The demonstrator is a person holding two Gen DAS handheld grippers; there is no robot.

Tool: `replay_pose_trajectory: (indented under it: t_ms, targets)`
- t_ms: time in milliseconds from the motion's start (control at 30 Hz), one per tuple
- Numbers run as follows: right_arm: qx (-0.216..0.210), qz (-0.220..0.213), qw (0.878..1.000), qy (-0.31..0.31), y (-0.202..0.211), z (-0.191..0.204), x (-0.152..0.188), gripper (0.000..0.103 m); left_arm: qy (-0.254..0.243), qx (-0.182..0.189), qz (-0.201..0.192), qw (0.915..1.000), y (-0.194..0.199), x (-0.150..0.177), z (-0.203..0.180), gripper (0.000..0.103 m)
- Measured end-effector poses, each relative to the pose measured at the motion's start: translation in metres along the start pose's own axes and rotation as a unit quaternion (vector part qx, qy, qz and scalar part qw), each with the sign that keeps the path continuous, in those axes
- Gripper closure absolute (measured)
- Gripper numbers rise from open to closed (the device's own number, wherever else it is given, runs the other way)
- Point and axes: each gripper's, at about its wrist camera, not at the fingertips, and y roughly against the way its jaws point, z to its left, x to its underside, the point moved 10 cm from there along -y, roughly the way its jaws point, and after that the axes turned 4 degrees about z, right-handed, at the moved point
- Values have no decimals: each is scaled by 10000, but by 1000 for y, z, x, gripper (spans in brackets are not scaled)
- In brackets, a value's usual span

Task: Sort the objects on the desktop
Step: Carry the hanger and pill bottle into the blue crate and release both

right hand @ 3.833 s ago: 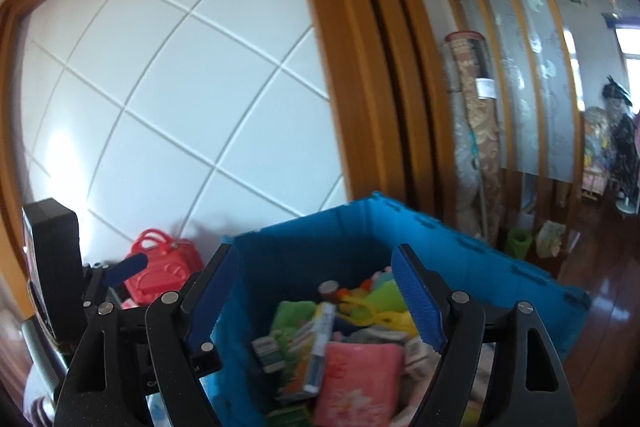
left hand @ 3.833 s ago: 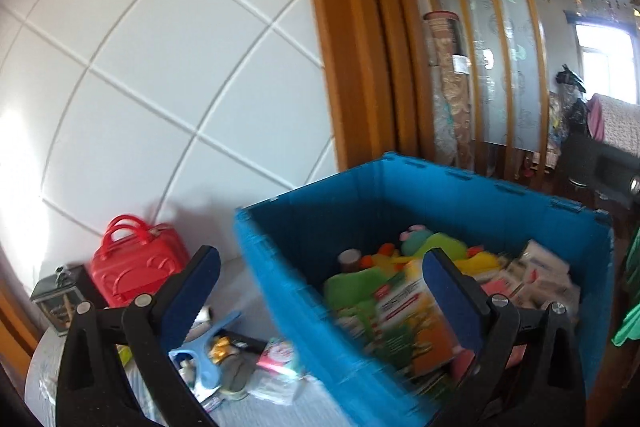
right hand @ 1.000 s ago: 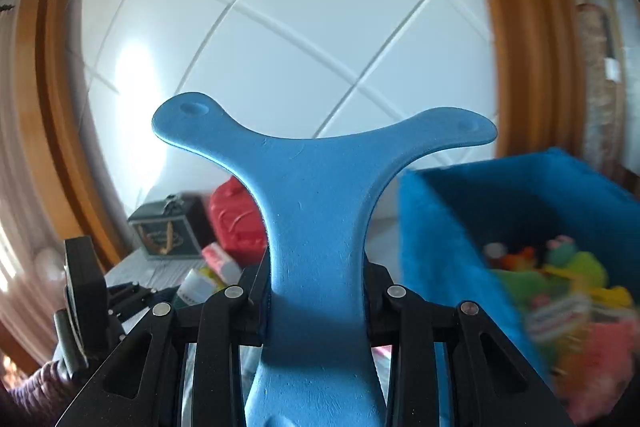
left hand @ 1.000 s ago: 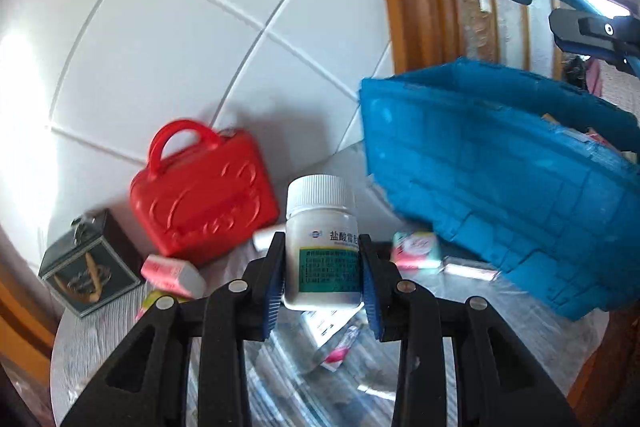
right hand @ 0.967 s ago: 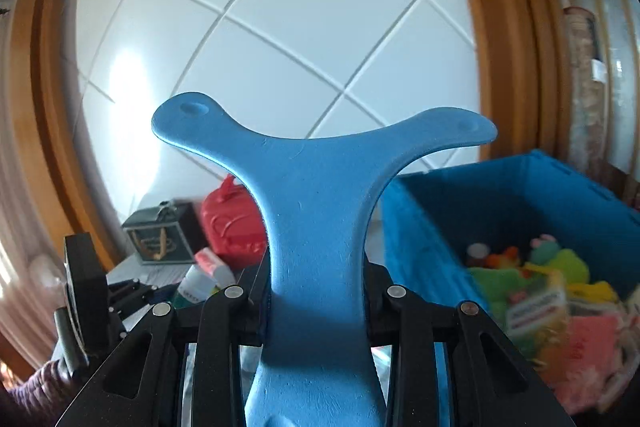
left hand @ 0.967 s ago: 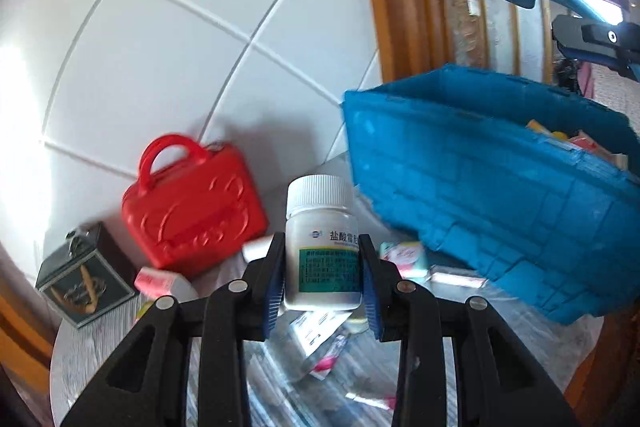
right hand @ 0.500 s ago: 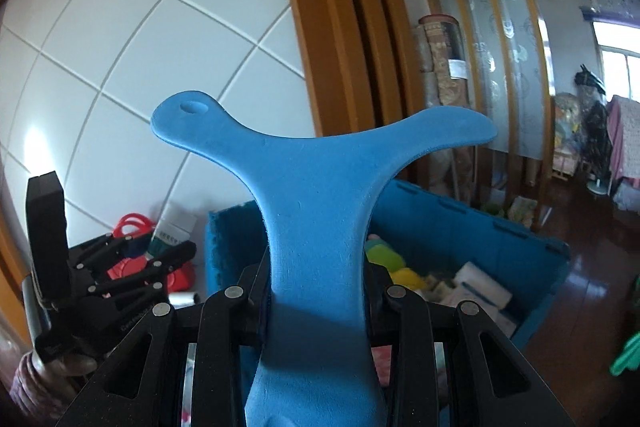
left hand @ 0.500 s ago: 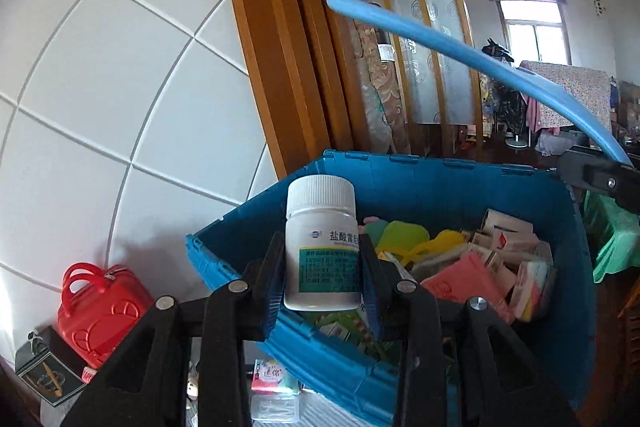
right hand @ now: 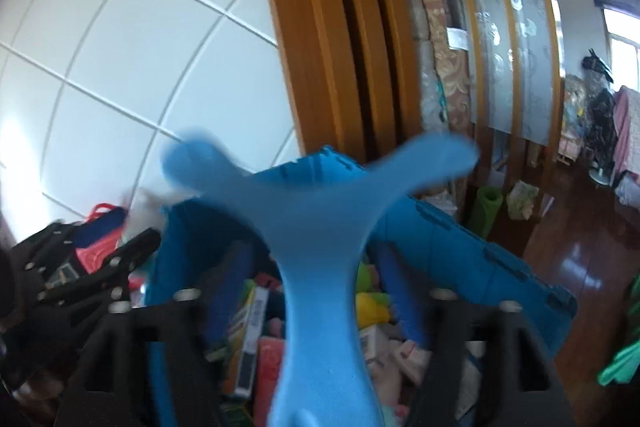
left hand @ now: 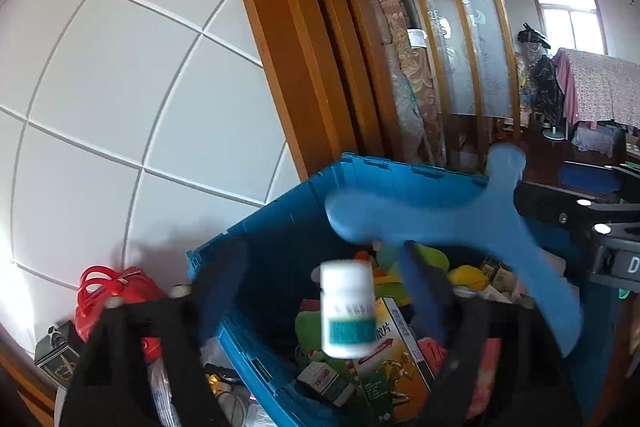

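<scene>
Left gripper (left hand: 320, 291) jaws had sprung wide; pill bottle (left hand: 347, 308), clamped half a second earlier, was loose above blue crate (left hand: 400, 173). Right gripper (right hand: 316, 291) jaws also parted, blue shoehorn (right hand: 316, 227) dropping at 12 o'clock over the crate's contents.

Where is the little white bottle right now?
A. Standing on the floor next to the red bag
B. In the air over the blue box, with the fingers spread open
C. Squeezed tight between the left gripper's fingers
B: the white bottle hangs blurred above the blue box, clear of the left gripper's spread fingers.
</scene>
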Motion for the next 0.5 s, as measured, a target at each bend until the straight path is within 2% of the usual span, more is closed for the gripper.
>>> replay_pose_trajectory:
  t_ms: [67, 133, 367, 500]
  targets:
    - [-95, -201, 9997, -43, 9, 0, -5, 23, 61, -204, -179, 9996, 7, -7, 5, 0]
    - [-150, -376, 9992, -61, 18, -1, -6, 17, 145, -245, -187, 9994, 10, -8, 9, 0]
    - [-293, -635, 9972, -276, 39, -16, -14, 14, 424, -396, -152, 9982, 20, -1, 23, 0]
    - [-397, -732, 9962, -264, 49, -8, -12, 12, 575, -523, -211, 9968, 31, 11, 34, 0]
